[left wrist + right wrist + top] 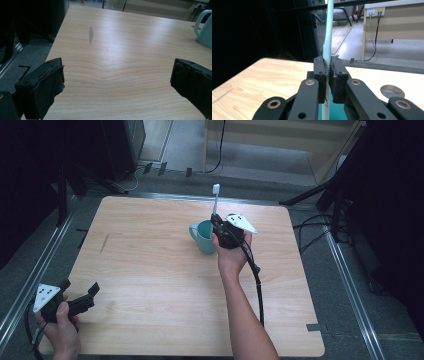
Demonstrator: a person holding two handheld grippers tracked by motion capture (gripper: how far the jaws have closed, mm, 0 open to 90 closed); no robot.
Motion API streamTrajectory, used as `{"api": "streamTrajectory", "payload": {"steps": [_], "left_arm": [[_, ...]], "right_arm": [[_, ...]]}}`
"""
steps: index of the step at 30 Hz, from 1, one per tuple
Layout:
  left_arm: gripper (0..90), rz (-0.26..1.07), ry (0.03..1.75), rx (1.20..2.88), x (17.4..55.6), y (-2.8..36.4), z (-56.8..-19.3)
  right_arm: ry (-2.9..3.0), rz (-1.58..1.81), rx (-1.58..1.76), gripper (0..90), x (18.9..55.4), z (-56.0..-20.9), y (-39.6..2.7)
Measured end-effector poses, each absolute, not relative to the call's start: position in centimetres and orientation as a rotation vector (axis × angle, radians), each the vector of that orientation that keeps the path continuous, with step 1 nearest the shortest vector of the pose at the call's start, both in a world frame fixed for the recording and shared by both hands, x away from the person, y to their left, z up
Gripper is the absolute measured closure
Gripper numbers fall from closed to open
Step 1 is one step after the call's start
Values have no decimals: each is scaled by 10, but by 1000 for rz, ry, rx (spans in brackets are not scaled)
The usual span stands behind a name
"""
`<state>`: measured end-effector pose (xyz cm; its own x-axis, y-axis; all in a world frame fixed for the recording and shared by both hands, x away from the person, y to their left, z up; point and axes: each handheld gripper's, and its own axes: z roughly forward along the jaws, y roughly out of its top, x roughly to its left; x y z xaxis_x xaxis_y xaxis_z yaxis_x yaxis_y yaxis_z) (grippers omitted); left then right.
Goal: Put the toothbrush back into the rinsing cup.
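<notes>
A teal mug (204, 236) stands upright on the wooden table (150, 270), right of centre toward the back. My right gripper (218, 222) is just over the mug's right rim, shut on a pale toothbrush (215, 199) that stands upright with its head on top. The right gripper view looks along the jaws, closed on the toothbrush handle (328, 37), with the mug's teal (335, 108) below them. My left gripper (80, 292) rests at the table's front left corner, open with nothing between its fingers (47, 85). The mug (205, 27) sits at the far right in the left gripper view.
A dark streak (104, 243) marks the tabletop at the left. Metal rails (350, 285) run along both sides of the table. Cables and stand legs (320, 195) lie on the floor behind. A round grommet hole (392, 91) is in the table by the right gripper.
</notes>
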<state>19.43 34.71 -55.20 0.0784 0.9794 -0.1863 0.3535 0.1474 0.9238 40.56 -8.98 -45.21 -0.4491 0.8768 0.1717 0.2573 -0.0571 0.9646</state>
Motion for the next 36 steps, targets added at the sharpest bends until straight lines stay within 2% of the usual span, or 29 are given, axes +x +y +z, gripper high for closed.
{"api": "streamTrajectory", "payload": {"steps": [17,36], "left_arm": [[0,809,1452,1370,195,347,-552],[0,811,1450,1370,195,347,-552]], "right_arm": [[1811,1411,1286,851,420,-479,-83],[1815,1354,1340,844,425,-481,-84]]}}
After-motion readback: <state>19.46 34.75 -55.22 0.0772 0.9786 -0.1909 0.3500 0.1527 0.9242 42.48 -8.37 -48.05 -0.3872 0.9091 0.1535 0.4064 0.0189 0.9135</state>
